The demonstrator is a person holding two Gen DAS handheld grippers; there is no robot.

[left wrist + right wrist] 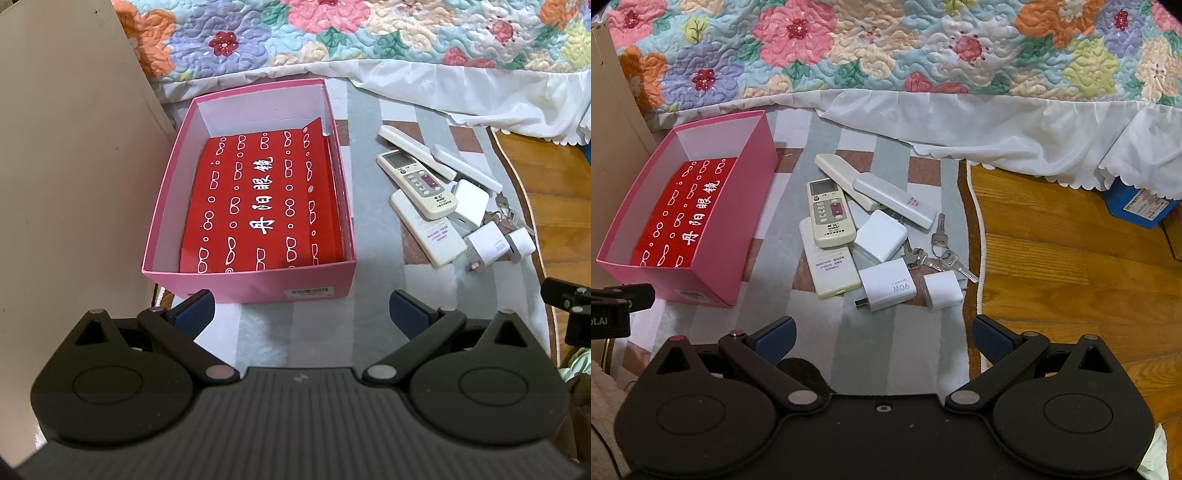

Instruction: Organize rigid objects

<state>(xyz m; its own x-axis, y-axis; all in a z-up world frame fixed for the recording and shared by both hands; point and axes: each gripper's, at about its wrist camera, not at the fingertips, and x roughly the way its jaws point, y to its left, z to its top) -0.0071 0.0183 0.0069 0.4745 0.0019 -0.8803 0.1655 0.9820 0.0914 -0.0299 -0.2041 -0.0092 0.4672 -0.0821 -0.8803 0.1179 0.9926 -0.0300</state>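
A pink open box (258, 284) (713, 236) stands on a striped rug, with a red patterned paper bag (258, 206) (683, 214) flat inside it. To its right lies a pile: several white remotes (829, 214) (417, 181), white chargers (886, 284) (487, 247) and a bunch of keys (942, 247). My left gripper (301, 314) is open and empty, just in front of the box. My right gripper (882, 338) is open and empty, just in front of the pile.
A flowered quilt with a white frill (960, 122) hangs along the back. A beige panel (74, 166) stands left of the box. Wooden floor (1071, 258) lies right of the rug, with a blue box (1137, 206) under the frill.
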